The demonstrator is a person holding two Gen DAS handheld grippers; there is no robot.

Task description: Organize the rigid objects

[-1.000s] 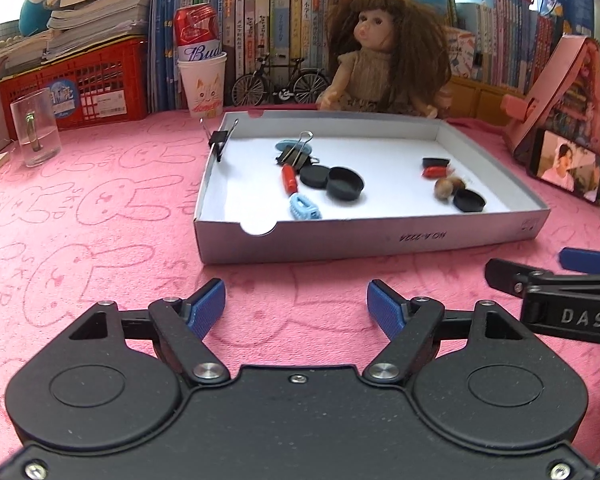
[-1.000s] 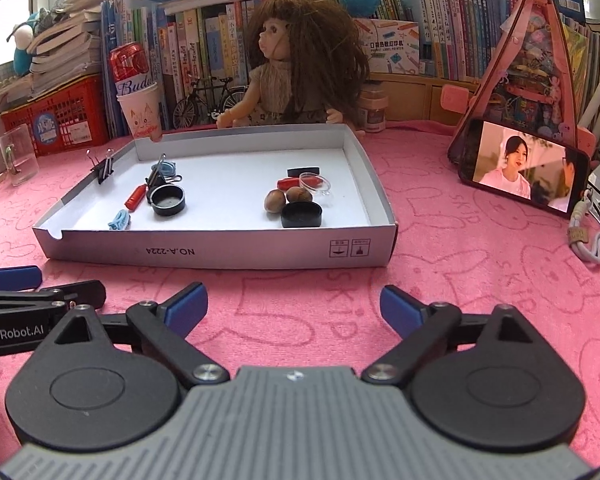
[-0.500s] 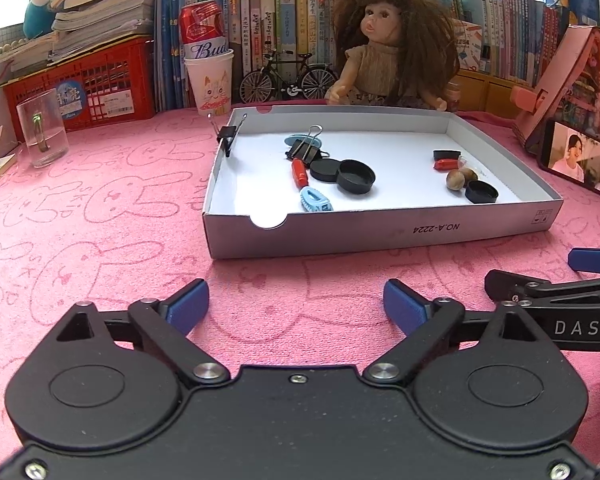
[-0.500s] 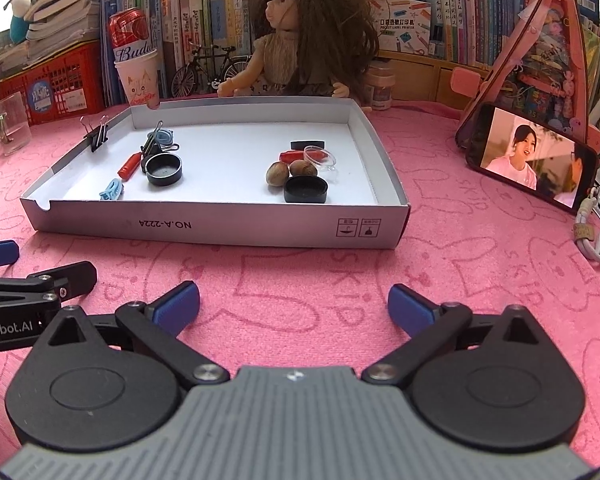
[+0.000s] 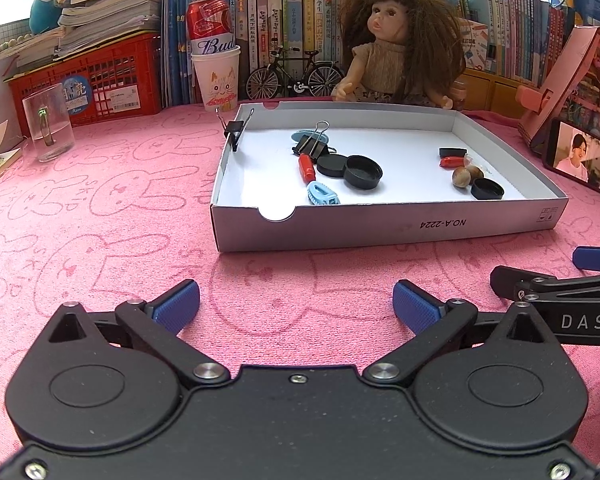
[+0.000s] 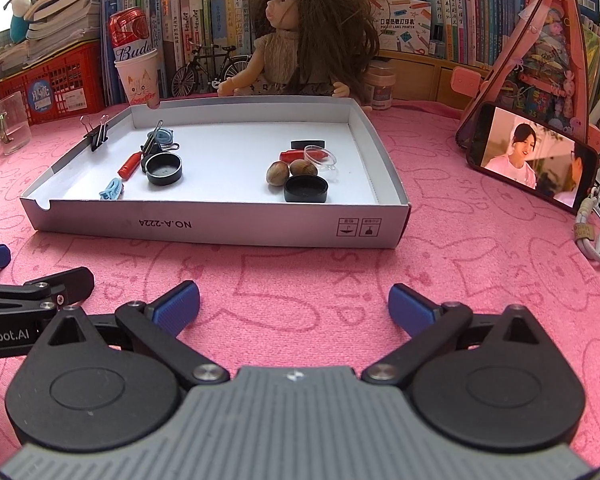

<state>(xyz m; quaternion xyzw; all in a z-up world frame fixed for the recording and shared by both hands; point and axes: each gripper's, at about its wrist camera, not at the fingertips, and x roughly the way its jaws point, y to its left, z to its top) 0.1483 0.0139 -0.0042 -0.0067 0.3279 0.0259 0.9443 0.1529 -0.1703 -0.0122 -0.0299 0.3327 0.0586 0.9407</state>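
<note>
Clips, caps and nuts sit in the white tray [image 5: 384, 227] mid-frame, both hand-held grippers [image 5: 296, 306] [image 6: 294, 304] wide and empty, the left's jaws just opened.

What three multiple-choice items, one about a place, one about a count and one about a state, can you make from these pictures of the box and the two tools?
1. Where is the small binder clip?
A. clipped on the box's left wall
B. inside the glass
C. on the phone

2. How many brown nuts lie in the box?
A. none
B. two
C. five

3. How is the left tool?
A. shut on a cap
B. shut on nothing
C. open and empty

Key: 1 A, the clip grips the wall's upper edge. 2 B, the right wrist view shows two side by side. 3 C, its jaws have just been opening and only pink cloth shows between the pads.
</note>
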